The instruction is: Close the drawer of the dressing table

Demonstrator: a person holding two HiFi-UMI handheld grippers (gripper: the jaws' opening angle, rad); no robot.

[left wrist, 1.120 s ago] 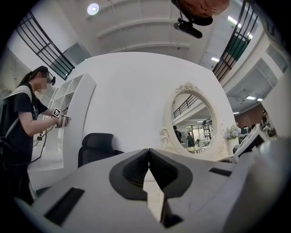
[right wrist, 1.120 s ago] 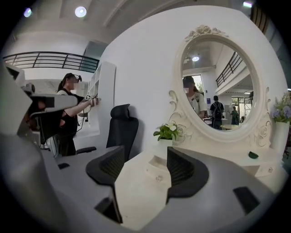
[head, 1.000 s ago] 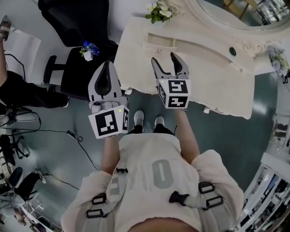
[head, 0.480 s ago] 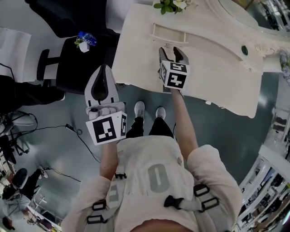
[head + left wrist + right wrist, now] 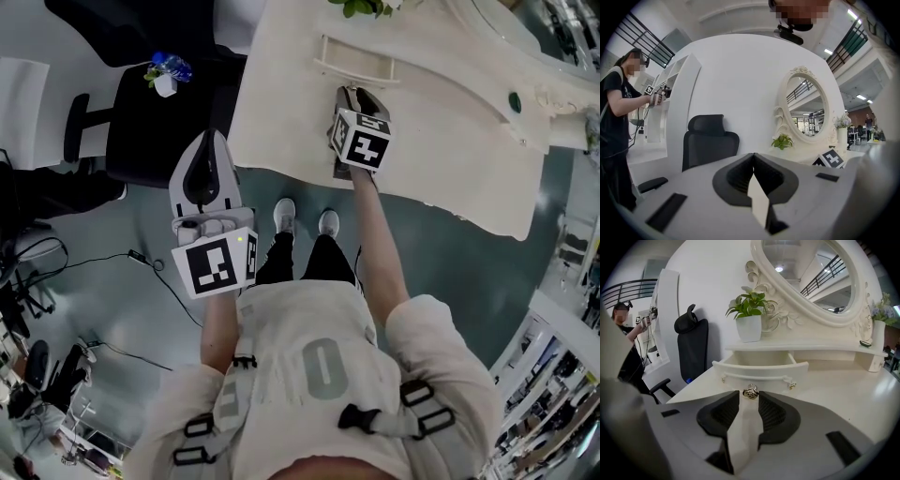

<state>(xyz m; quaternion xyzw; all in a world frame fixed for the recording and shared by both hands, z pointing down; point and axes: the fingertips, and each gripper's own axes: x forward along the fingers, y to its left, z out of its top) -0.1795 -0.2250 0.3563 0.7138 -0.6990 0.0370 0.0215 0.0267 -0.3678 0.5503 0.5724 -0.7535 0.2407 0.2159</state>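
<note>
The small cream drawer (image 5: 354, 67) stands pulled out on the dressing table (image 5: 450, 141). In the right gripper view its front (image 5: 761, 376) faces me, with a round metal knob (image 5: 750, 391) in the middle. My right gripper (image 5: 354, 92) reaches over the tabletop to that front. Its jaws are closing, and the knob sits between the tips of the right gripper (image 5: 749, 394) with a narrow gap still showing beside it. My left gripper (image 5: 208, 136) hangs off the table's left edge, over the floor. In its own view the left gripper (image 5: 753, 155) is shut and holds nothing.
A black office chair (image 5: 159, 122) with a blue bottle (image 5: 169, 70) on its seat stands left of the table. An oval mirror (image 5: 811, 277) and a potted plant (image 5: 749, 319) rise behind the drawer. Cables (image 5: 141, 258) lie on the floor. Another person (image 5: 618, 117) stands far left.
My right gripper has moved forward over the tabletop up to the drawer front, and its jaws have narrowed. The left gripper has shifted a little left and stayed shut.
</note>
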